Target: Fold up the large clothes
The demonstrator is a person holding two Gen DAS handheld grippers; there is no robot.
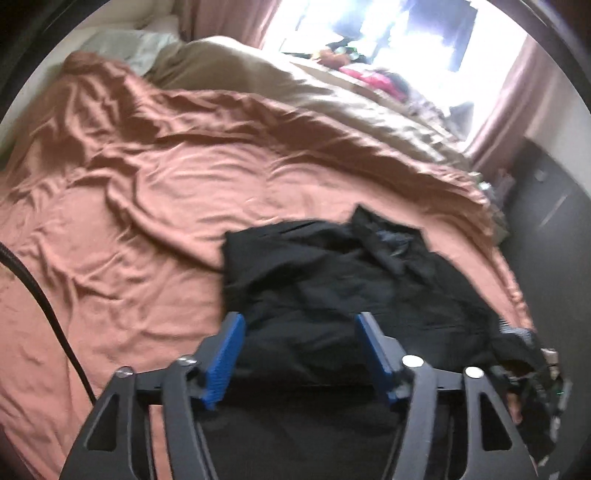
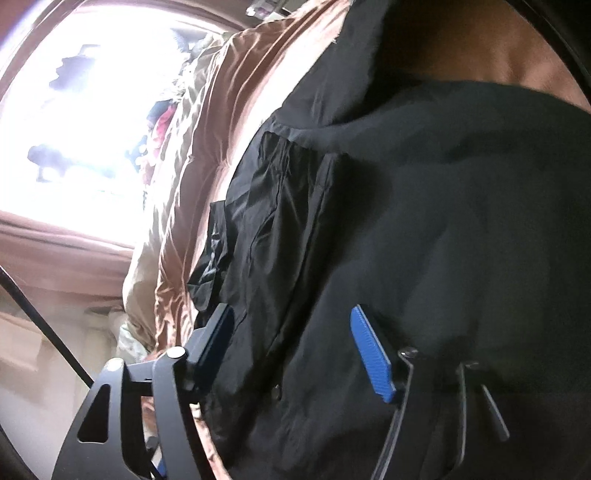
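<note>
Fingers (image 1: 236, 332) on the left gripper (image 1: 300, 334) are spread wide with nothing between them, just hovering over the near edge of the black garment (image 1: 340, 273). Right gripper (image 2: 291, 332) is also wide open, blue pads apart, with the black garment (image 2: 424, 221) filling the view right behind them; can't tell if they touch it. The garment's bunched up and rumpled on the bed, on a wrinkly rust-orange sheet (image 1: 147, 192). A beige duvet (image 1: 258, 77) lies farther back, then pink curtains (image 1: 506, 107) and a blown-out bright window (image 1: 406, 33).
</note>
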